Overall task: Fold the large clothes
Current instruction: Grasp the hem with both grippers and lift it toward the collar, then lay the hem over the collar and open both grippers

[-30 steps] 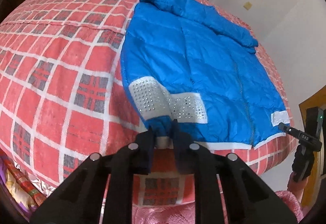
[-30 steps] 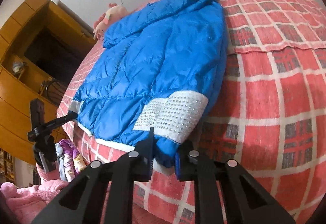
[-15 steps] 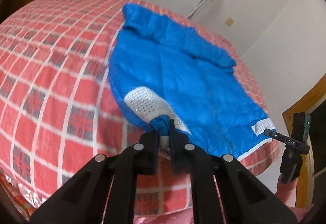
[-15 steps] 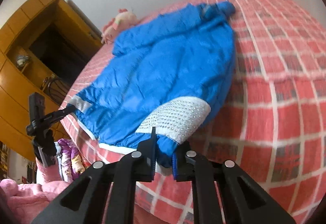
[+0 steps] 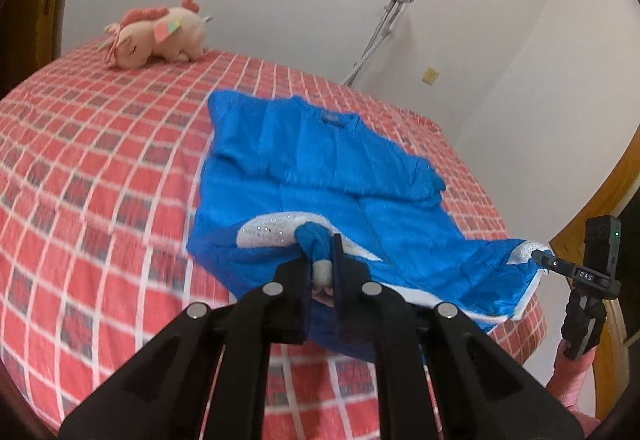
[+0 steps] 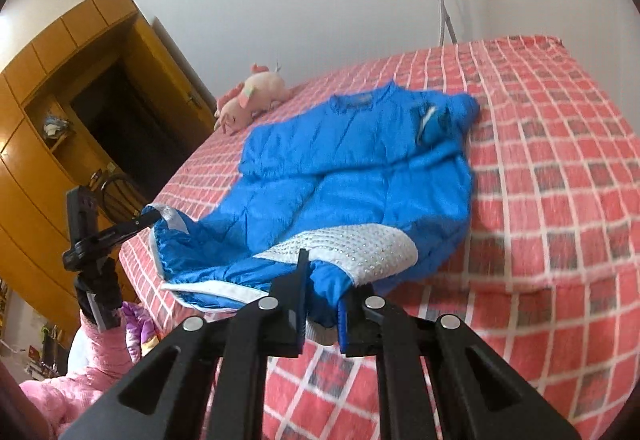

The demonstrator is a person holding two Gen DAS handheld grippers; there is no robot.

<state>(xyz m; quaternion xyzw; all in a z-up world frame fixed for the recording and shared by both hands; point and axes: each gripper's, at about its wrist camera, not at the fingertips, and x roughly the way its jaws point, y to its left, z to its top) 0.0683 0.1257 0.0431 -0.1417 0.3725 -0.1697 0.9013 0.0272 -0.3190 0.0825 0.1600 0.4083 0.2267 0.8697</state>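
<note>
A blue padded jacket (image 5: pixel 320 168) lies on the red checked bed (image 5: pixel 100 160), collar toward the far wall. My left gripper (image 5: pixel 322 268) is shut on one bottom corner by the white studded band, which is bunched and raised off the cover. The right gripper (image 5: pixel 548 258) shows at the far right, pinching the other corner. In the right wrist view the right gripper (image 6: pixel 324 304) is shut on its corner of the jacket (image 6: pixel 360 160), and the left gripper (image 6: pixel 154 216) holds the opposite corner up. The hem sags between them.
A pink plush toy (image 5: pixel 156 34) rests at the far end of the bed. Metal crutches (image 5: pixel 384 24) lean on the white wall. A wooden wardrobe (image 6: pixel 60 100) stands on the left of the right wrist view. Pink sleeves (image 6: pixel 92 352) show behind each gripper.
Both grippers have risen with the jacket's bottom corners pinched. The hem has come up off the bed edge, and more of the bed and far wall is in view.
</note>
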